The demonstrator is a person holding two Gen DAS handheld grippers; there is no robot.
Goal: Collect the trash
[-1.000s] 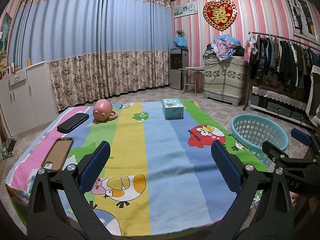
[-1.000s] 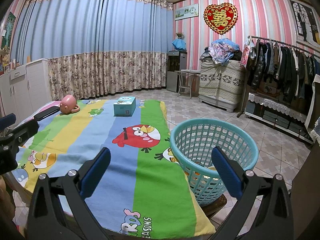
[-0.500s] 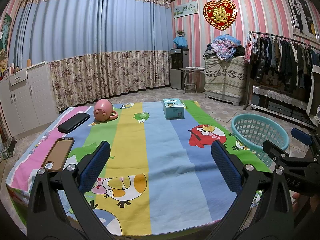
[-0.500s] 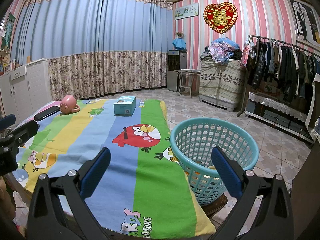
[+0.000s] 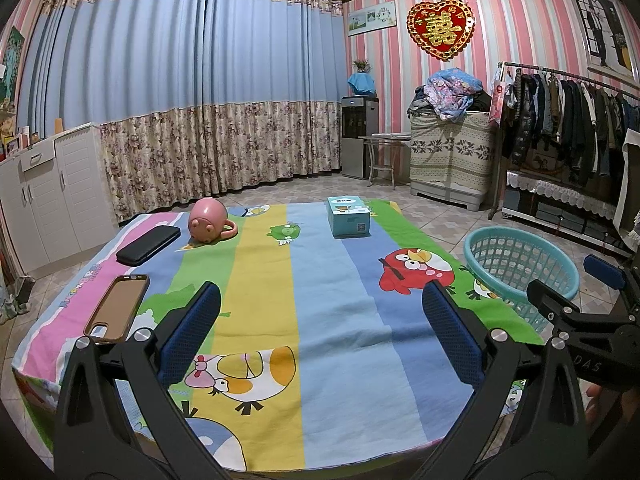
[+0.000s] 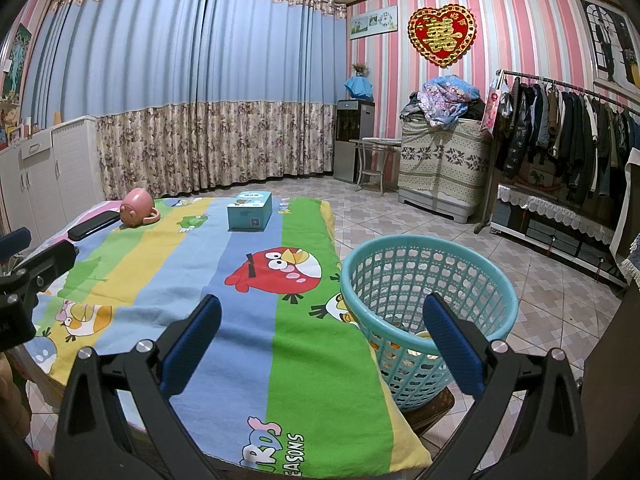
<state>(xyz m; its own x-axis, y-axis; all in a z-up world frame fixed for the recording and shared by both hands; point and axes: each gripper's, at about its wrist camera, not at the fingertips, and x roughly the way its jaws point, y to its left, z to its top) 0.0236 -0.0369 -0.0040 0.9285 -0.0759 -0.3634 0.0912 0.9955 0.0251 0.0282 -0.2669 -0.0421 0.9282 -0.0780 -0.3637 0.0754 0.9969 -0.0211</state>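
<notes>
Both grippers hover over the near edge of a bench covered with a striped cartoon cloth [image 5: 320, 300]. The left gripper [image 5: 320, 336] has its blue-padded fingers [image 5: 192, 332] spread wide with nothing between them, and the right gripper [image 6: 320, 340] is spread just as wide and empty, its right finger in front of the basket. The teal basket [image 6: 472, 264] stands just beside the bench's right edge, on a low stand, with some scraps showing through its mesh near the bottom. On the cloth lie a brown phone [image 5: 118, 308], a black case [image 5: 148, 245], a pink mug [image 5: 208, 221] on its side and a light blue box [image 5: 348, 222].
</notes>
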